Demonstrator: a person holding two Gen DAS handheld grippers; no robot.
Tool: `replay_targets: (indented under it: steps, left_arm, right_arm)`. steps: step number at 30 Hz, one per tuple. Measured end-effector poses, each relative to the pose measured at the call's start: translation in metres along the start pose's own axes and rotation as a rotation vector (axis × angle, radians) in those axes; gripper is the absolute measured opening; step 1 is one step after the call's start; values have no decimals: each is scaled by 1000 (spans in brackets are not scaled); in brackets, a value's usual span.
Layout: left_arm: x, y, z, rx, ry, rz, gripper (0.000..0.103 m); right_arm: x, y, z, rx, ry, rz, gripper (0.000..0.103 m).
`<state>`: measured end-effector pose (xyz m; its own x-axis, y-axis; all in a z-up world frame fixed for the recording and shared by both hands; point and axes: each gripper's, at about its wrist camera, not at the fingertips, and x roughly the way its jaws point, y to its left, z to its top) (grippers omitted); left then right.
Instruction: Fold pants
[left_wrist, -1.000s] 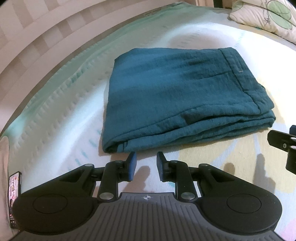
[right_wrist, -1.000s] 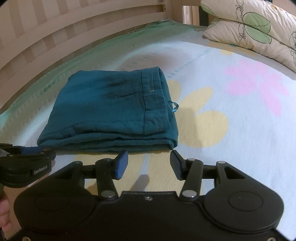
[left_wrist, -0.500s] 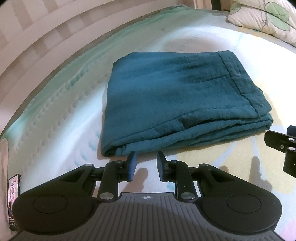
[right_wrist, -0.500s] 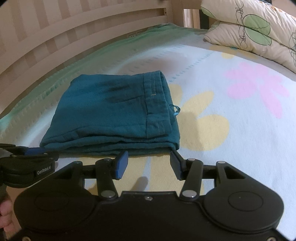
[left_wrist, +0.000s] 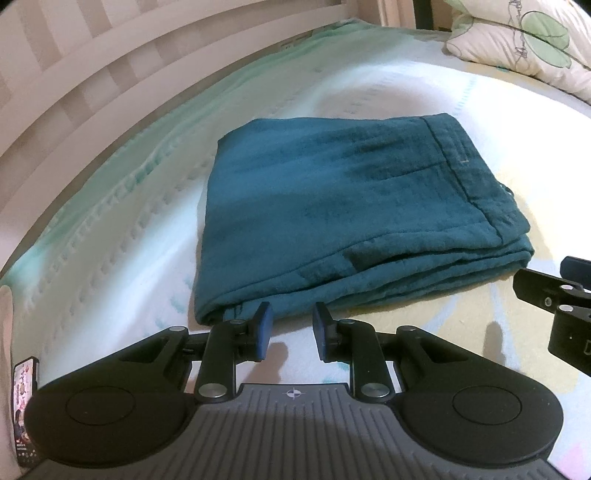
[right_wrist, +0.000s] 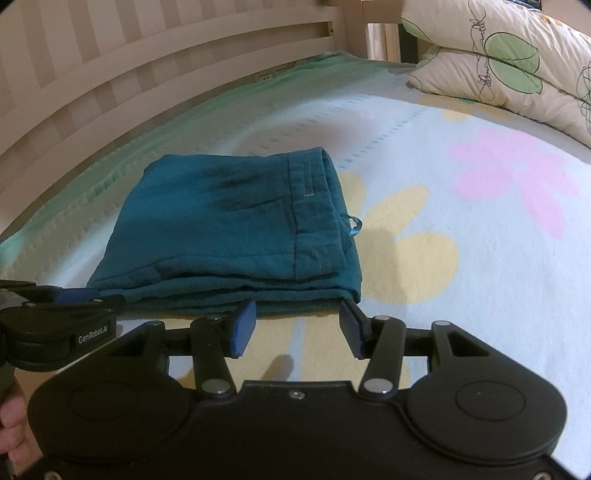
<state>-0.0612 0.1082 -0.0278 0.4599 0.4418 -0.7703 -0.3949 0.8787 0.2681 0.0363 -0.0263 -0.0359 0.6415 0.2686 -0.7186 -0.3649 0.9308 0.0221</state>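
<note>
A bed (right_wrist: 461, 295) with a pale sheet printed in yellow and pink flowers fills both views, a slatted wooden rail (left_wrist: 92, 74) curving along its far side. In the left wrist view the left claw (left_wrist: 291, 330) sits at 6 o'clock, its jaws parted by a narrow gap with nothing between them, the blue pads just short of the near edge of the pants (left_wrist: 343, 218). The teal pants lie folded into a flat stack of several layers, spreading from the claw toward 12 o'clock, the stitched waistband along the 2 o'clock side. At 3 o'clock the right claw's black linkage enters the frame. In the right wrist view the right claw (right_wrist: 297, 326) stands released, jaws wider and empty, close to the near right corner of the pants (right_wrist: 229, 229), where a small loop sticks out toward 1 o'clock. At 9 o'clock the left claw (right_wrist: 74, 295) shows beside the stack. Leaf-printed pillows (right_wrist: 498, 62) rest at 1 o'clock.
</note>
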Motion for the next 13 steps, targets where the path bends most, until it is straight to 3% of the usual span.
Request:
replay_targets:
  steps: [13]
  left_arm:
    - [1, 3, 0, -4, -12, -5, 24]
  right_arm:
    - [1, 2, -1, -4, 1, 6, 57]
